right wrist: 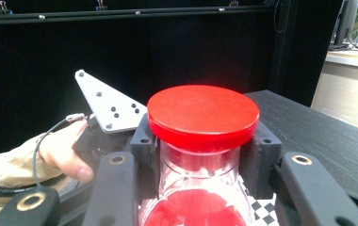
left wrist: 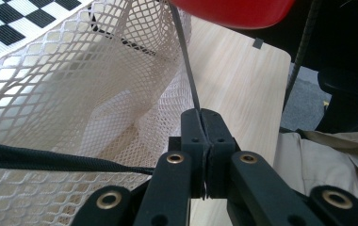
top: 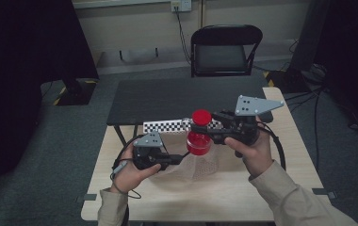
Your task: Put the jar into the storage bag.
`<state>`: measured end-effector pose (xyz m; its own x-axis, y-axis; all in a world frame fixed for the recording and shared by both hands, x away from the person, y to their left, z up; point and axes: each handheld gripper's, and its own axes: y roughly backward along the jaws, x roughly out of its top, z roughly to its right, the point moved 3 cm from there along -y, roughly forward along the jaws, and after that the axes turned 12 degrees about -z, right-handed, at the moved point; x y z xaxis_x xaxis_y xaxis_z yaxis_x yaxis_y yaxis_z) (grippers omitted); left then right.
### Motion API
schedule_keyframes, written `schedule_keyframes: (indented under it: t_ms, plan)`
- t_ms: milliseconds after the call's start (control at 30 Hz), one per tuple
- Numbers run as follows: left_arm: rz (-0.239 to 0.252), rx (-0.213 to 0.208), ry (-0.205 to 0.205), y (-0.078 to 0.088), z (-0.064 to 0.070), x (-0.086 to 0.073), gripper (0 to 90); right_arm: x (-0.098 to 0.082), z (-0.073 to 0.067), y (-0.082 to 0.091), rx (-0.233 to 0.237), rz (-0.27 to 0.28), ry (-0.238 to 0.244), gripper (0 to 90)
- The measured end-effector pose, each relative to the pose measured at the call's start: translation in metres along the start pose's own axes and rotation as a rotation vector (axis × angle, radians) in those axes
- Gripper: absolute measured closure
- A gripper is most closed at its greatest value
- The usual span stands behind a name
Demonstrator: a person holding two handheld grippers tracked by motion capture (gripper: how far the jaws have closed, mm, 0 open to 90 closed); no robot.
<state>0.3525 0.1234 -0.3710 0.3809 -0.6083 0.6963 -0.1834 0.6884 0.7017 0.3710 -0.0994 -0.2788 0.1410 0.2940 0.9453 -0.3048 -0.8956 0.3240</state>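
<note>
A clear jar (top: 199,141) with red contents and a red lid (top: 201,116) hangs above the table, and my right gripper (top: 200,128) is shut on its neck just under the lid. In the right gripper view the lid (right wrist: 203,110) sits between the two black jaws of my right gripper (right wrist: 203,146). A cream mesh bag (top: 193,165) lies under the jar. My left gripper (top: 179,159) is shut on the bag's thin dark strap (left wrist: 186,52). In the left gripper view the left gripper (left wrist: 200,115) has its jaws pressed together, the mesh bag (left wrist: 73,84) spreads to the left, and the jar's red base (left wrist: 233,9) is at the top.
The light wooden table (top: 280,188) carries a checkerboard strip (top: 165,126) at its far edge. Behind it stand a black table (top: 177,96) and a folding chair (top: 224,49). A black cord (left wrist: 50,160) crosses the mesh. Cables lie on the floor at the right.
</note>
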Motion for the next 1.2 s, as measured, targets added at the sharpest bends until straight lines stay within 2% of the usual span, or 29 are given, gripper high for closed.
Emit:
schedule_keyframes:
  t_ms: [433, 700, 800, 933, 1200]
  plan:
    - [0.012, -0.005, -0.008, 0.003, 0.001, 0.001, 88.8, -0.009, 0.008, -0.025, -0.021, 0.010, -0.002, 56.7]
    - [0.006, -0.003, -0.010, 0.003, 0.001, 0.002, 88.6, -0.017, 0.011, -0.037, -0.030, 0.039, -0.004, 56.7]
    - [0.006, -0.003, -0.012, 0.003, 0.002, 0.002, 88.6, -0.021, 0.012, -0.037, -0.011, 0.064, -0.032, 56.8]
    - [0.010, -0.008, -0.009, 0.003, 0.001, 0.002, 88.7, -0.024, 0.012, -0.037, -0.007, 0.077, -0.039, 56.7]
    - [0.014, -0.009, -0.012, 0.004, 0.002, 0.002, 88.6, -0.024, 0.012, -0.038, -0.022, 0.102, -0.047, 56.7]
